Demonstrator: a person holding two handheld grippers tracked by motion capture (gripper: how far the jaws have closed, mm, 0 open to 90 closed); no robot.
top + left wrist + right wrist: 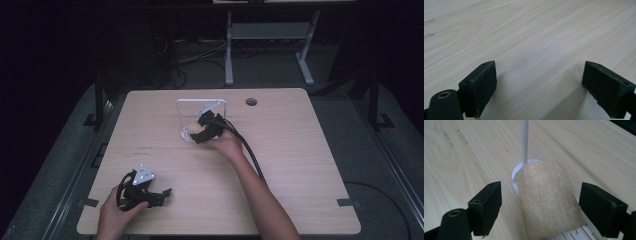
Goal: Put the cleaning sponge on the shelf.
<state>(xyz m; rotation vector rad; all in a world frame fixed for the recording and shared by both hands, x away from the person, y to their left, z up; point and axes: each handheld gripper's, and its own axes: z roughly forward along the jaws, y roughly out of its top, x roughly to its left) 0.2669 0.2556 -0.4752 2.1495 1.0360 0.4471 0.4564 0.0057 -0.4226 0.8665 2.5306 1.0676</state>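
My right gripper (pixel 540 210) has fingers (pixel 486 207) spread wide; one fuzzy beige roll (pixel 547 200), cylindrical, lies between them untouched, on a white slotted rack (pixel 574 233) with one thin post. My left gripper (pixel 539 90): fingers wide, bare pale woodgrain tabletop (pixel 536 37) between.

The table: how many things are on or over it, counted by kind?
Hand-held grippers: 2, the left gripper near the front edge and the right gripper at the rack
White wire rack: 1
Beige fuzzy roll, lying between the right gripper's open jaws: 1
Total: 4
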